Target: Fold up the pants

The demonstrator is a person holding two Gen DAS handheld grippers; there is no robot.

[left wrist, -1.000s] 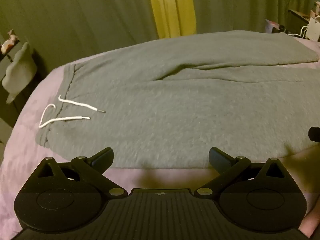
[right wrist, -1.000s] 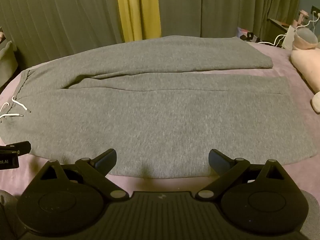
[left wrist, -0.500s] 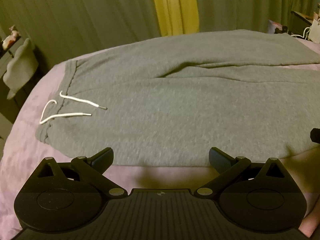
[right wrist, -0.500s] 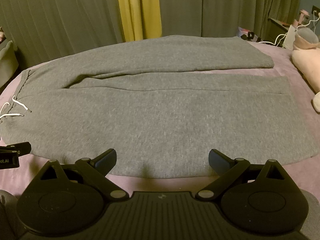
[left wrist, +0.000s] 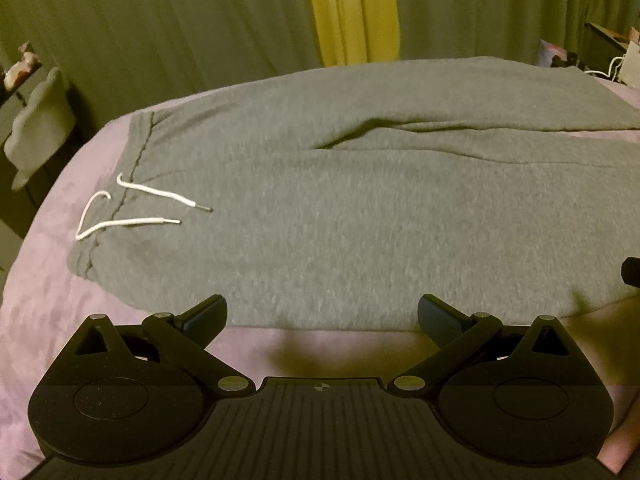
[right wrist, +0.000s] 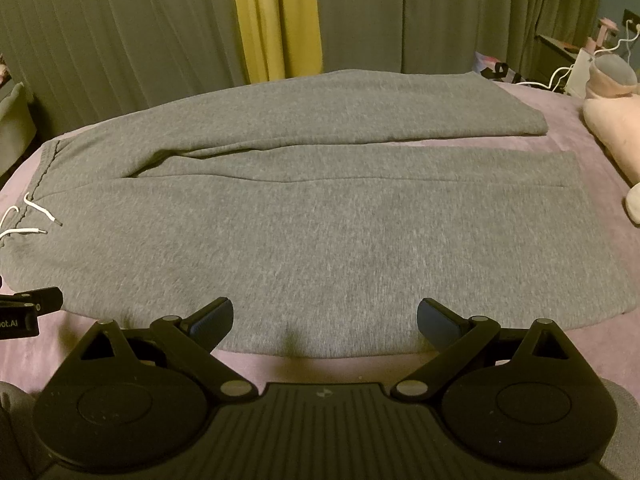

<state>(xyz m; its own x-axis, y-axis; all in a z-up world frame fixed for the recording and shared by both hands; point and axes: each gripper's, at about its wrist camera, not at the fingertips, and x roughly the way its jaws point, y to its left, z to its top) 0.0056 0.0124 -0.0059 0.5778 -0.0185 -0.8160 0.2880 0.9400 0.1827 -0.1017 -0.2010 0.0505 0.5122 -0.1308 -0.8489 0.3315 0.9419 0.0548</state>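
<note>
One pair of grey sweatpants (right wrist: 320, 216) lies spread flat across a bed covered in a pinkish-purple sheet (right wrist: 600, 168), its long axis running side to side in both views. At the left end sits the waistband (left wrist: 138, 148), marked by a dark stitched seam, with a white drawstring (left wrist: 132, 222) looped partly onto the sheet and its two tipped ends resting on the grey fabric. Moving right, the two legs part at the crotch, where a crease rises in the cloth; the far leg (right wrist: 360, 108) angles slightly away and the near leg (right wrist: 360, 248) lies broad and smooth, with a strip of sheet showing between them toward the cuffs. The hems at the right end are apart and unfolded. Beyond them a pale pink plush toy (right wrist: 612, 132) rests on the sheet. Behind the bed hang dark curtains with a yellow panel (right wrist: 276, 20). The left gripper (left wrist: 322, 314) is held level just short of the near edge of the sweatpants, by the waist section, fingers spread wide and holding nothing. The right gripper (right wrist: 325, 316) is held likewise at the near edge of the near leg, fingers spread wide, empty, not touching the fabric. Each gripper's tip shows at the margin of the other's view.
</note>
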